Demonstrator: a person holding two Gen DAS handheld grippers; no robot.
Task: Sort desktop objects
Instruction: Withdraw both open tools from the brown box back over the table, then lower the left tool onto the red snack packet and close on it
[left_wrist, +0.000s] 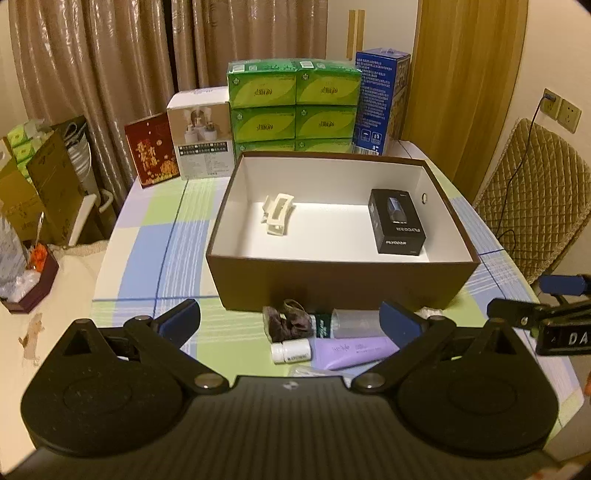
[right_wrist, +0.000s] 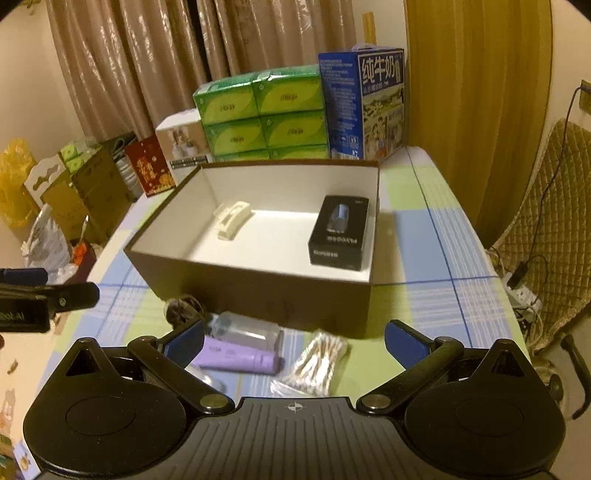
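Note:
A brown box (left_wrist: 332, 284) with a white inside stands on the checked tablecloth; it also shows in the right wrist view (right_wrist: 258, 295). Inside lie a cream hair claw (left_wrist: 277, 214) (right_wrist: 232, 219) and a black product box (left_wrist: 397, 221) (right_wrist: 341, 232). In front of the box lie a dark scrunchie (left_wrist: 286, 321), a clear-capped tube (left_wrist: 347, 323) (right_wrist: 245, 330), a small white bottle (left_wrist: 291, 350), a purple tube (left_wrist: 354, 350) (right_wrist: 236, 358) and a bag of cotton swabs (right_wrist: 319, 362). My left gripper (left_wrist: 290, 321) is open and empty above these items. My right gripper (right_wrist: 293, 341) is open and empty above them.
Green tissue packs (left_wrist: 293, 103), a blue milk carton (left_wrist: 380, 103), a white box (left_wrist: 201, 136) and a red card (left_wrist: 151, 151) stand behind the brown box. A quilted chair (left_wrist: 532, 199) is at the right. Cartons and bags stand left of the table.

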